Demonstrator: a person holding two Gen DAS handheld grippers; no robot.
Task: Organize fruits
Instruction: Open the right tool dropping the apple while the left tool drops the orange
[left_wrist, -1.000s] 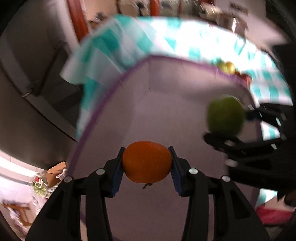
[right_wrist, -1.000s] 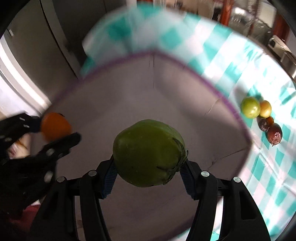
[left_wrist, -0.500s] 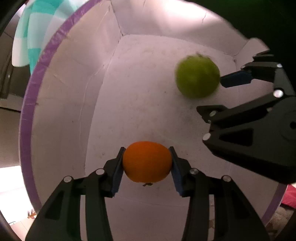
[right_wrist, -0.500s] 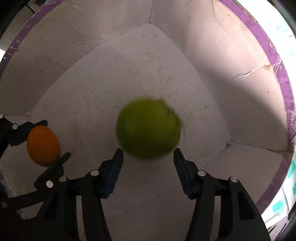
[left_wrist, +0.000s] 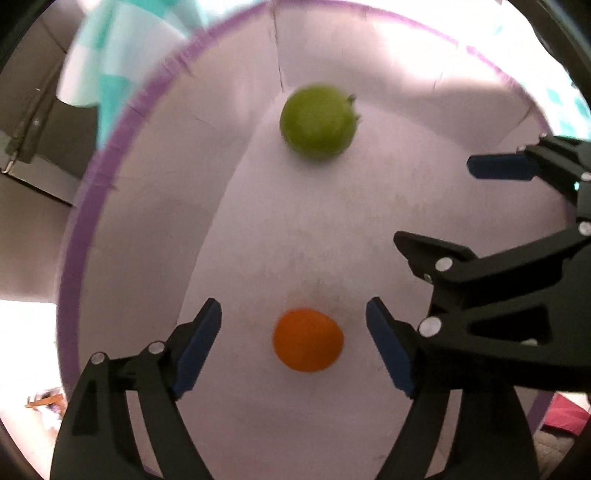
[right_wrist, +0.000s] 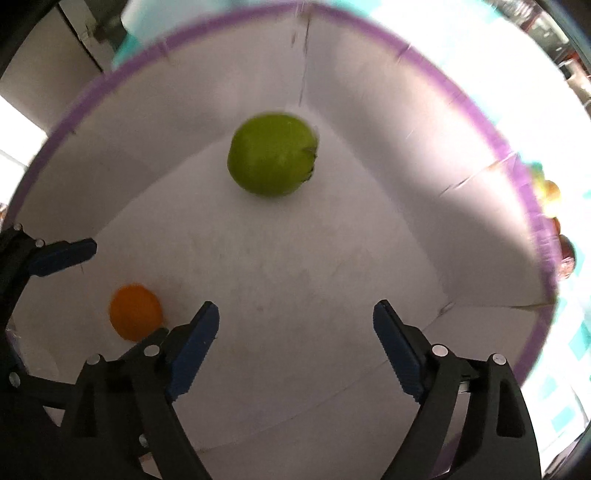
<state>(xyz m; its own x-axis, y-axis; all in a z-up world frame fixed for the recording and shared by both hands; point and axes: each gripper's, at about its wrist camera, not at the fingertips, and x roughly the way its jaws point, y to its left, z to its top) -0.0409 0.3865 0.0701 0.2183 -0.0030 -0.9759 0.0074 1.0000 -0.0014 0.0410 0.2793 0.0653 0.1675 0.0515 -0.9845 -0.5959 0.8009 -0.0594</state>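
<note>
A white cardboard box with a purple rim (left_wrist: 79, 221) (right_wrist: 524, 177) fills both views. An orange (left_wrist: 307, 340) (right_wrist: 135, 311) lies on the box floor between the spread fingers of my left gripper (left_wrist: 293, 332), which is open and empty above it. A green apple (left_wrist: 317, 122) (right_wrist: 272, 153) lies near the far corner of the box. My right gripper (right_wrist: 295, 332) is open and empty above the box floor, and it shows at the right of the left wrist view (left_wrist: 443, 206).
A teal-and-white checked tablecloth (left_wrist: 110, 66) (right_wrist: 576, 339) lies under the box. Several small fruits (right_wrist: 554, 210) sit on the cloth outside the box's right wall. Grey cabinet fronts (left_wrist: 33, 122) stand at the left.
Both grippers opened inside the box. The orange dropped from the left gripper to the floor, and the green apple left the right gripper and rolled to the far corner. Both grippers lifted.
</note>
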